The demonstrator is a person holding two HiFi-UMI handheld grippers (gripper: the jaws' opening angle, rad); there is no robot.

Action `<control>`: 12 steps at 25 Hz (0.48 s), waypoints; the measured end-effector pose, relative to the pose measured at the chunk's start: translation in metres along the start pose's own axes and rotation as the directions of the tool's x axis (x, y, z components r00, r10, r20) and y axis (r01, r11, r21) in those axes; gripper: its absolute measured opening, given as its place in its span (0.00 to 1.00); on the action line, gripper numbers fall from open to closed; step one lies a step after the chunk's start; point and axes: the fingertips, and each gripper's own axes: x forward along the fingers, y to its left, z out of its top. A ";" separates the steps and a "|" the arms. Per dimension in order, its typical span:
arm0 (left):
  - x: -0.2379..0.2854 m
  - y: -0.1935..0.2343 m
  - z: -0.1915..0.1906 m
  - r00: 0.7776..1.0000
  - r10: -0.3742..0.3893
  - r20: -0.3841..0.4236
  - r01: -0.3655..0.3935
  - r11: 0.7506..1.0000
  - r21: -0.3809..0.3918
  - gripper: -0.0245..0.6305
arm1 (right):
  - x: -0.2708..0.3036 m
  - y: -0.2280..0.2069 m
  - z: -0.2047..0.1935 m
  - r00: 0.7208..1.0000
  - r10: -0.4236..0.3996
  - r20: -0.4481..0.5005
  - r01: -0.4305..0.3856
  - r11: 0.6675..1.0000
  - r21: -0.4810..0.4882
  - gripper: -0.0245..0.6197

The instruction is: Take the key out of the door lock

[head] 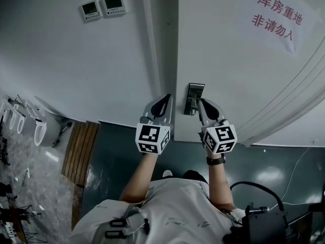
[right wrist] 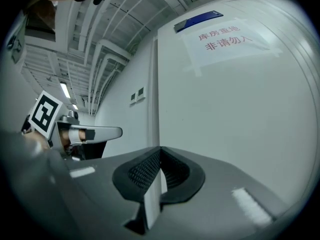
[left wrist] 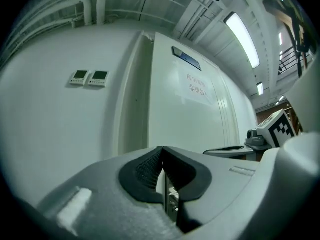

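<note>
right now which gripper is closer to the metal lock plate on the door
Right. The right gripper, shut, has its tip by the lower right edge of the lock plate. The left gripper, also shut, sits farther off on the plate's left.

Dim, cool light is flattening the head view, with the white door (head: 218, 60) reading grey and the dark floor (head: 117, 156) carrying pale reflections. A ceiling strip lamp (left wrist: 242, 39) is glaring white at the upper right of the left gripper view. Both gripper views are bowing straight lines and fading to black at their corners. The near left tool (left wrist: 162, 181) and right tool (right wrist: 159, 171) are looking soft, while the far red notice (right wrist: 225, 39) is showing fairly crisp.
</note>
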 end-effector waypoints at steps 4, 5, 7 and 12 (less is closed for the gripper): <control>0.015 0.006 -0.016 0.998 -0.054 -0.015 0.053 0.998 -0.038 0.04 | -0.005 0.008 -0.012 0.998 -0.047 -0.032 0.046 0.999 -0.010 0.05; 0.019 0.005 -0.018 0.998 -0.067 -0.015 0.066 0.997 -0.043 0.04 | -0.007 0.006 -0.015 0.998 -0.059 -0.039 0.059 0.998 -0.005 0.05; 0.026 0.002 -0.022 0.996 -0.090 -0.004 0.090 0.995 -0.049 0.04 | -0.008 0.002 -0.023 0.995 -0.080 -0.051 0.080 0.997 0.000 0.05; 0.050 0.008 -0.033 0.992 -0.128 0.002 0.127 0.990 -0.062 0.14 | -0.001 0.001 -0.048 0.992 -0.091 -0.085 0.093 0.995 0.022 0.05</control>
